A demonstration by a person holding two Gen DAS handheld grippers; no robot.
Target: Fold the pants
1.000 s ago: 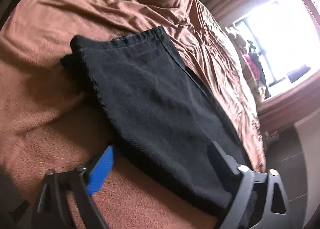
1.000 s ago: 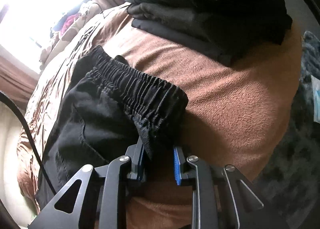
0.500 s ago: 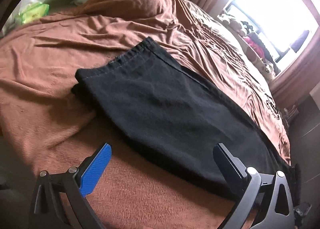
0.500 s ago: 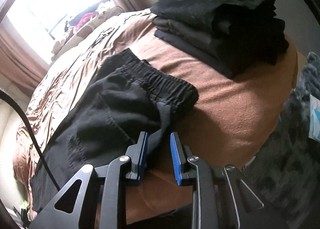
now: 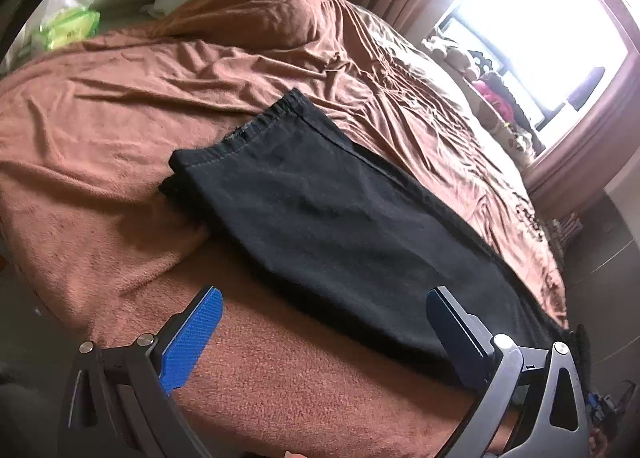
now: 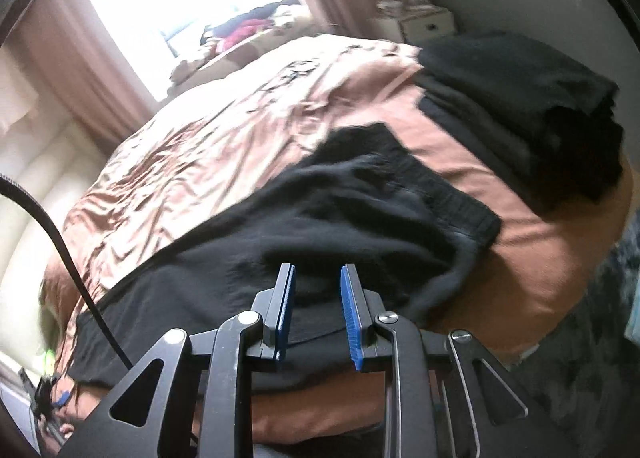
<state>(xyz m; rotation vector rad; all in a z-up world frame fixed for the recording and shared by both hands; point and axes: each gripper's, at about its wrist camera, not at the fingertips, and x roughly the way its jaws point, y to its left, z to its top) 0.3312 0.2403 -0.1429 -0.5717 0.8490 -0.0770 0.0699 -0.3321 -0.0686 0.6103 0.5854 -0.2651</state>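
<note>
Black pants (image 5: pixel 336 225) lie lengthwise on the brown bed (image 5: pixel 100 145), hems at eleven o'clock from the wide, empty left gripper (image 5: pixel 324 322), waistband at one o'clock from the narrow, empty right gripper (image 6: pixel 317 310), nearer it.

no words, brands or numbers can be read. the green packet (image 5: pixel 68 29) beside the blanket (image 5: pixel 120 129) bears small dark print, too blurred to make out. dark markings on the sheet (image 6: pixel 224 125) beyond the blanket cannot be read either.
</note>
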